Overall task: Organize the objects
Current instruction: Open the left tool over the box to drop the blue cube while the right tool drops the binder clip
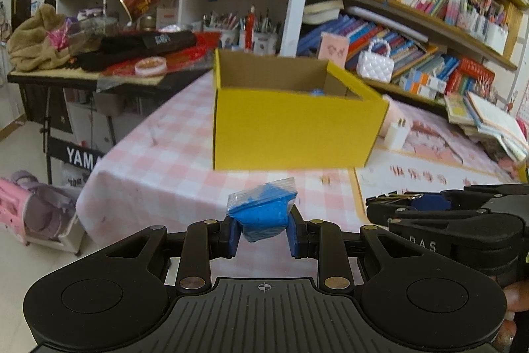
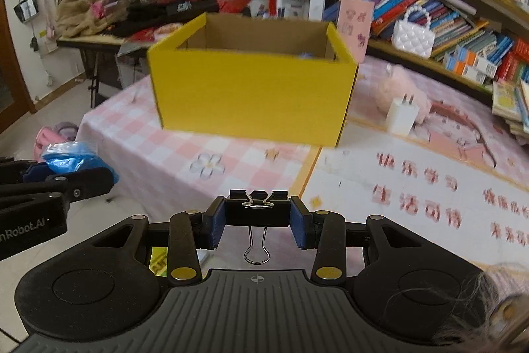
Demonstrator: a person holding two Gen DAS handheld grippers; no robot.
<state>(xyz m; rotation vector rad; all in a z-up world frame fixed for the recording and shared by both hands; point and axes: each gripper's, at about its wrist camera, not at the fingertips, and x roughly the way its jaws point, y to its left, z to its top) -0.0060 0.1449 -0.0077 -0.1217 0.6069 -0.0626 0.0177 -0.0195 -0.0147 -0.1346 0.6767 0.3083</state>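
Two items in transit: your left gripper clamps a blue bag; your right gripper clamps a binder clip. Both short of the yellow box on the table. Next: carry over its rim, then part the fingers.

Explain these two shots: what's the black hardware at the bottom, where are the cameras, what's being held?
No robot here: a person holds a two-finger gripper in each hand, and each carries a fisheye camera looking along its fingers. In the left wrist view the left gripper is shut on a blue bag. In the right wrist view the right gripper is shut on a binder clip. Ahead, on a pink checked tablecloth, stands an open yellow box, with a white charger beside it.
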